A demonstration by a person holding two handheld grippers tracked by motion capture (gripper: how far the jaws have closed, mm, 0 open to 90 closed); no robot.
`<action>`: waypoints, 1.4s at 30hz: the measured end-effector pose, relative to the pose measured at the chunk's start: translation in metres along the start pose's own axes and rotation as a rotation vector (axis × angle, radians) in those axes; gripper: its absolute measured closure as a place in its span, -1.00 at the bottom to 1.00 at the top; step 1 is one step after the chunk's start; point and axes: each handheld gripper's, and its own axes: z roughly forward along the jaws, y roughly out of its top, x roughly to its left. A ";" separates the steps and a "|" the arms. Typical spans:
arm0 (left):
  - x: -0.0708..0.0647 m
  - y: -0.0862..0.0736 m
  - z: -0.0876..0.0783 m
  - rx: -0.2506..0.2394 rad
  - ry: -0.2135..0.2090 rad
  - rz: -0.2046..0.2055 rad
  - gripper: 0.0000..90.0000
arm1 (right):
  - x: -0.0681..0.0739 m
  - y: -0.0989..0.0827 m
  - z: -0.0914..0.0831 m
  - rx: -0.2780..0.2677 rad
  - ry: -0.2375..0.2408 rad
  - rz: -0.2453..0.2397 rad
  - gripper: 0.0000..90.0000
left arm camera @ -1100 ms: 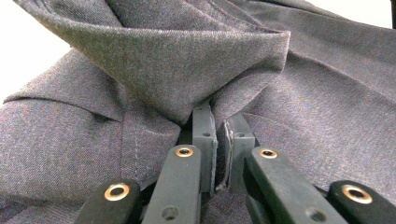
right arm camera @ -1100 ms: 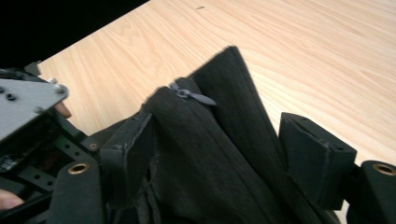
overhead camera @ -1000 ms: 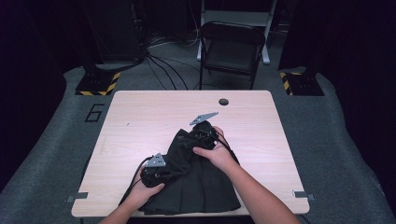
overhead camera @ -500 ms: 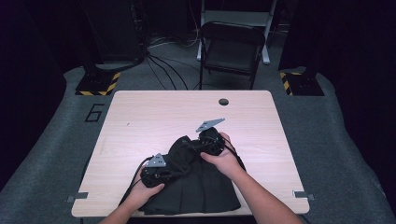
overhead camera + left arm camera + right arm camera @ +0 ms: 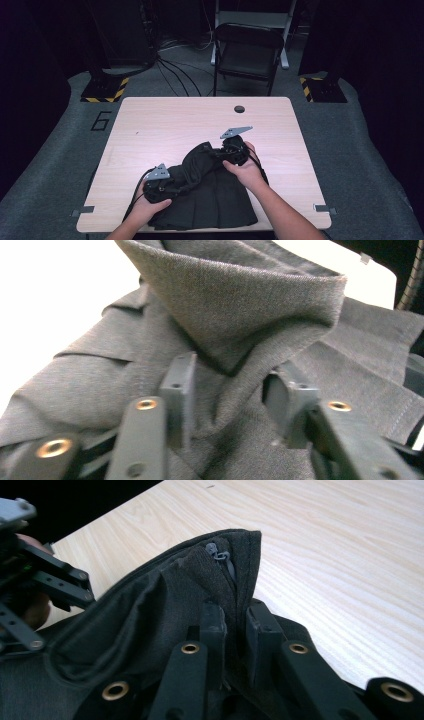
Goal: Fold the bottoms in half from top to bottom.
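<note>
A black pleated skirt (image 5: pixel 210 200) lies bunched at the near edge of the wooden table (image 5: pixel 175 125). My right gripper (image 5: pixel 224 151) is over its far right end. In the right gripper view its jaws have just been closing, and the gripper (image 5: pixel 235 622) now pinches the waistband (image 5: pixel 245 575) beside the zipper (image 5: pixel 222 560). My left gripper (image 5: pixel 175 184) sits at the skirt's left side. Its jaws have just been opening. In the left gripper view the gripper (image 5: pixel 230 387) stands open, with a raised fold of the skirt (image 5: pixel 240 305) lying loose between the pads.
A folding chair (image 5: pixel 250 50) stands beyond the table's far edge, with cables on the floor to its left. A round hole (image 5: pixel 239 108) sits near the table's far edge. Striped bases (image 5: pixel 105 90) flank the table on the carpet. The table's far half is bare wood.
My right gripper has moved to the right with the skirt's edge and closed on it, stretching the cloth. The left gripper's jaws have parted.
</note>
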 end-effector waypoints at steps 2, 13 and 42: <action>-0.001 0.002 -0.003 -0.016 0.014 -0.015 0.08 | -0.001 0.001 -0.001 -0.002 -0.002 0.010 0.78; -0.014 0.013 -0.010 -0.110 0.025 -0.070 -0.27 | 0.000 0.006 0.003 -0.010 -0.007 0.008 0.77; 0.009 0.030 -0.033 -0.131 0.091 -0.035 0.78 | 0.007 -0.054 -0.045 -0.076 0.043 -0.028 0.77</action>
